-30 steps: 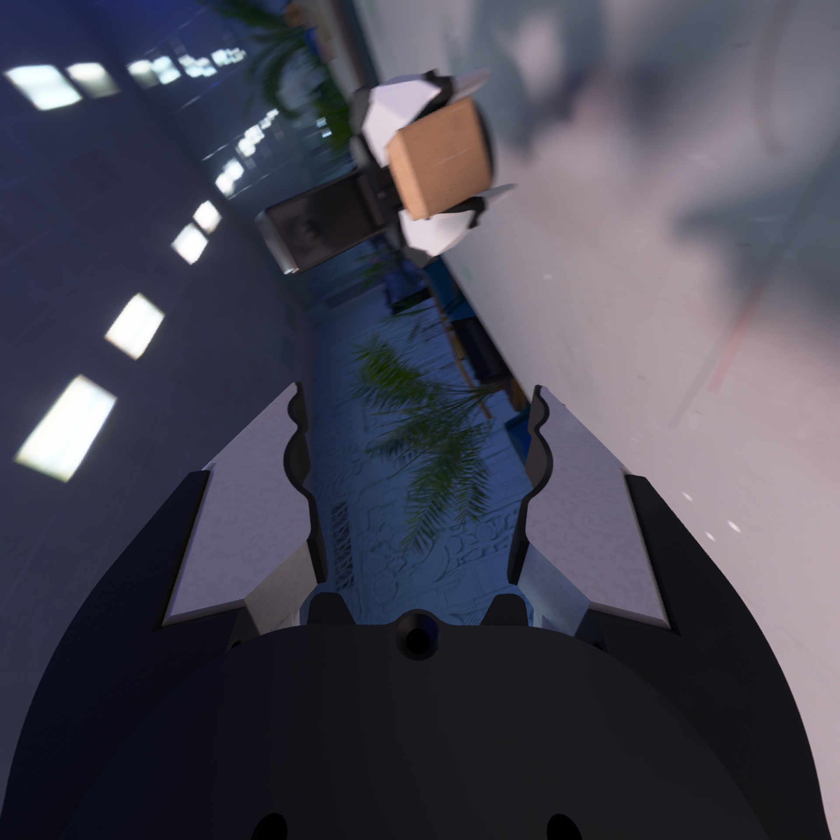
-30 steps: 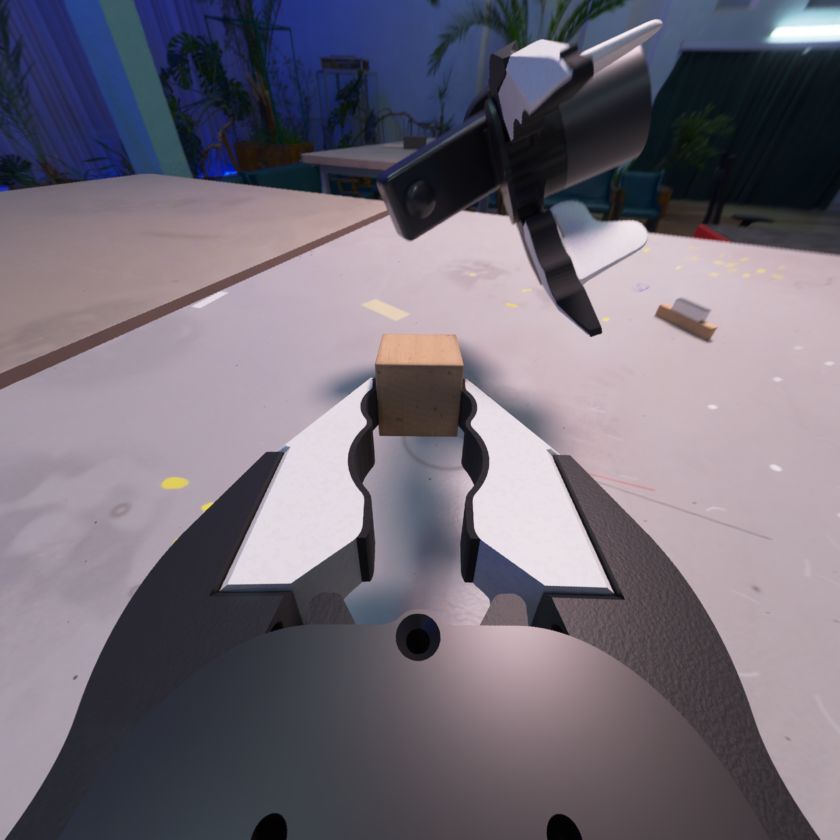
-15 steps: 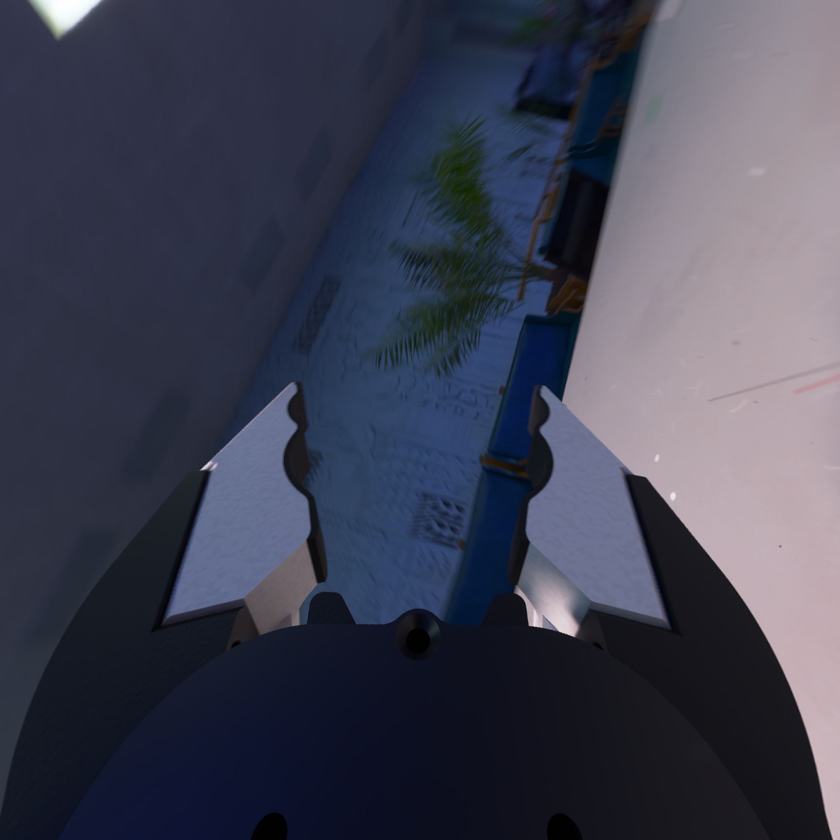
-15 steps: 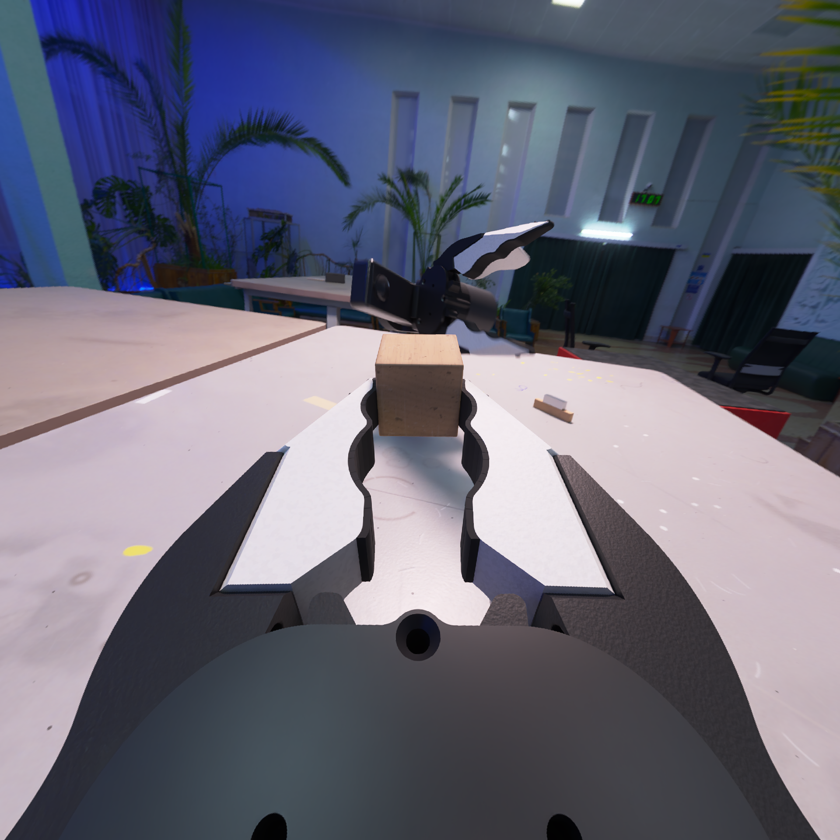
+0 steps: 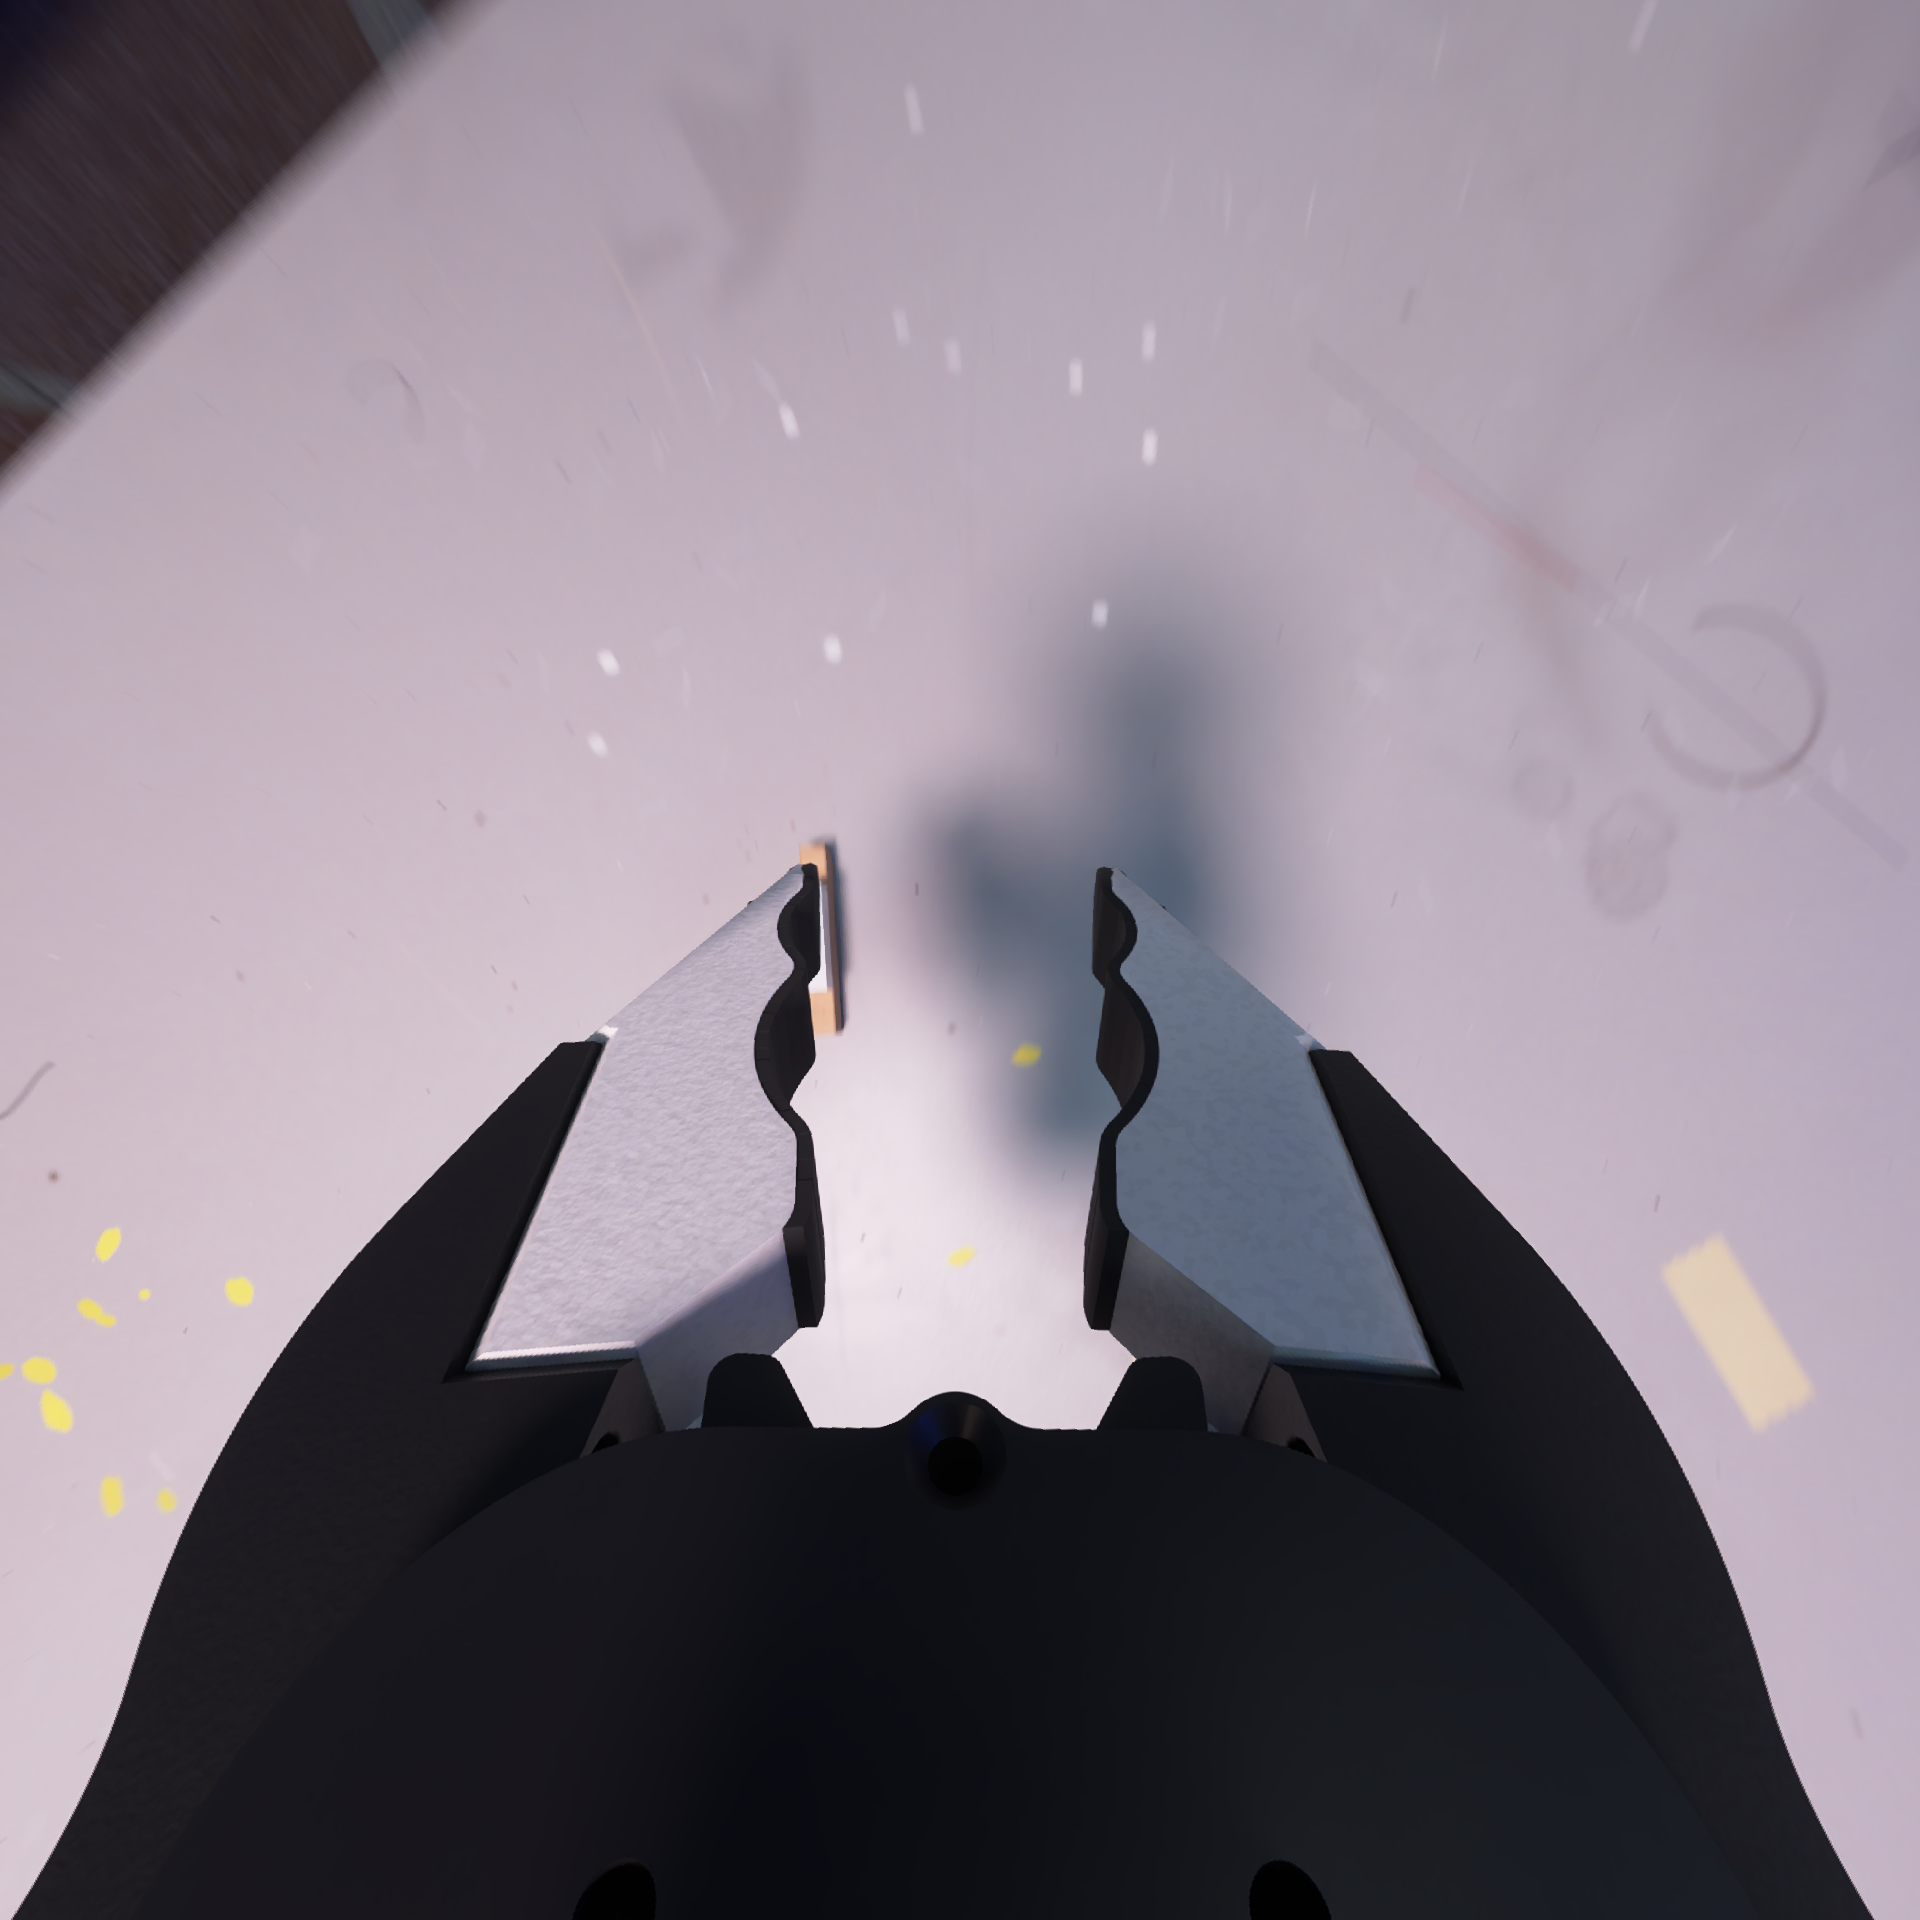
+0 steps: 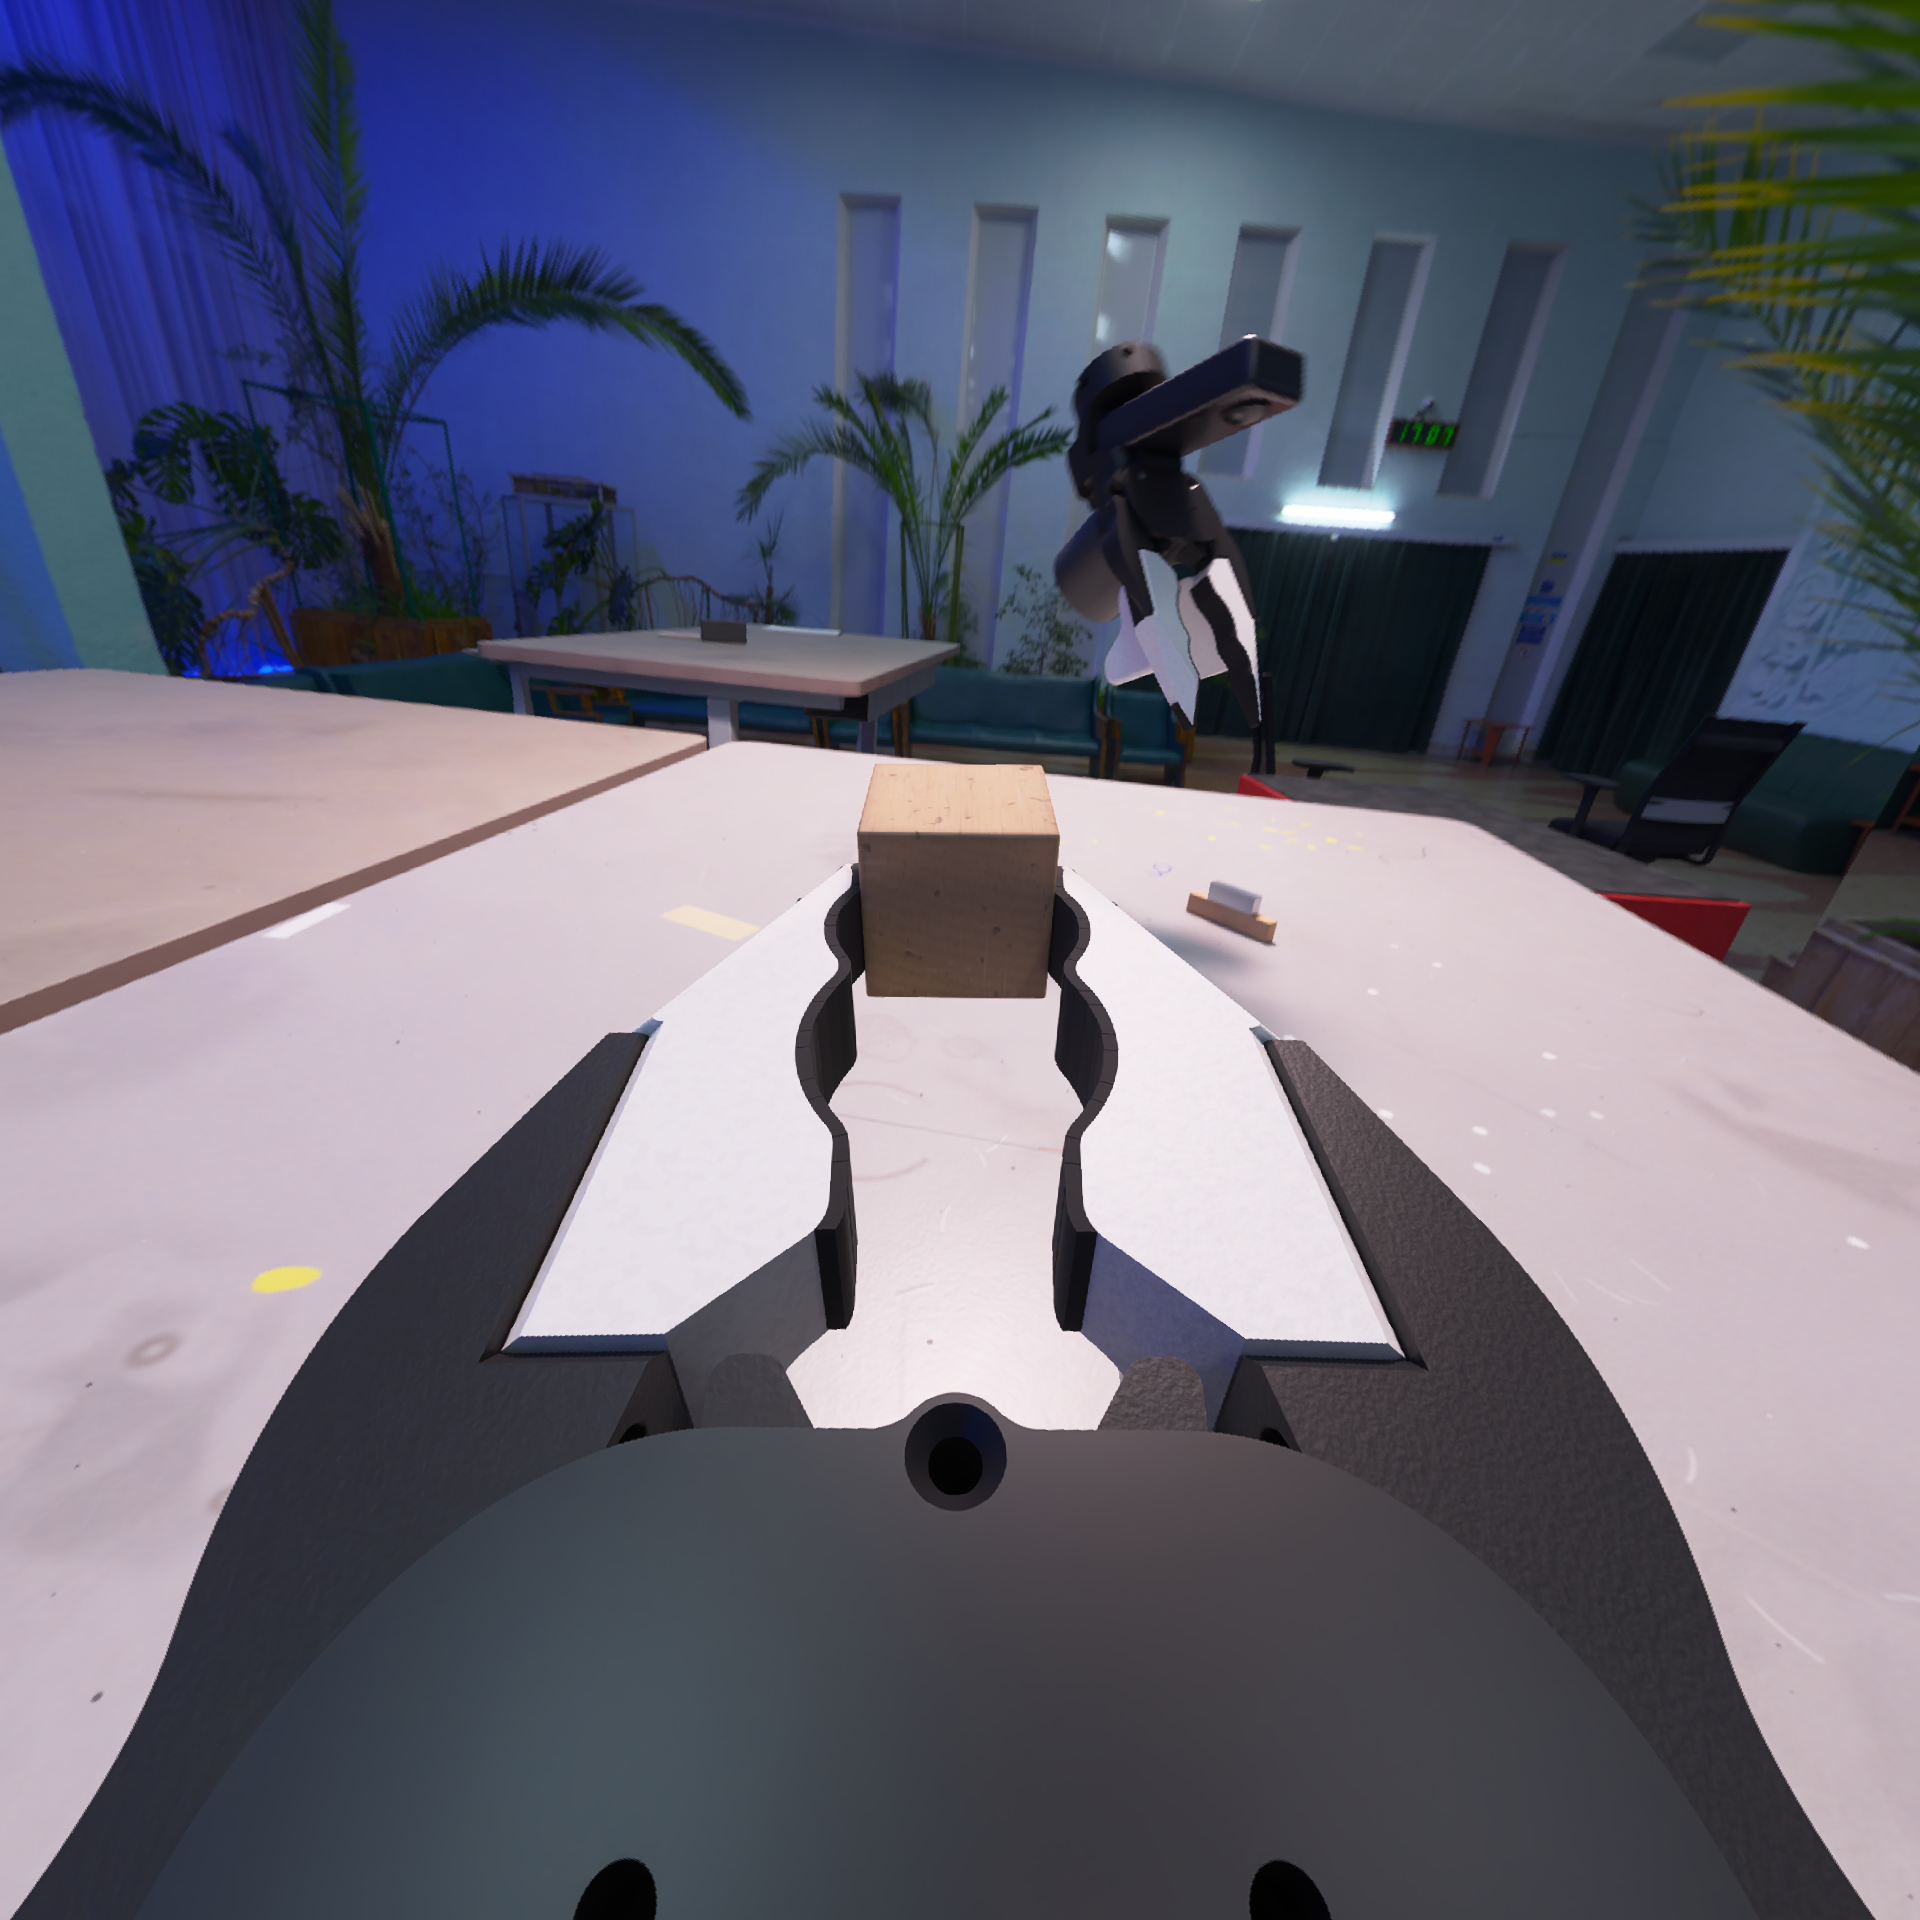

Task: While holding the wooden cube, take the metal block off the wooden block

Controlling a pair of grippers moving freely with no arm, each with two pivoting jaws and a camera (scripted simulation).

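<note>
Right gripper (image 6: 956,914) clamped the wooden cube (image 6: 956,894) at its fingertips, clear of the table. Left gripper (image 5: 956,914) hung spread and empty, pointing down; metal block (image 6: 1234,894) sat on wooden block (image 6: 1232,918) below it, partly behind its left finger, probably lining up the pick.

Left tongs (image 5: 954,883) agape, right tongs (image 6: 956,883) clamped

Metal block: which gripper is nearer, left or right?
Left. The left gripper hangs open above the metal block and the wooden block beneath it; the right gripper holds the wooden cube farther back.
</note>
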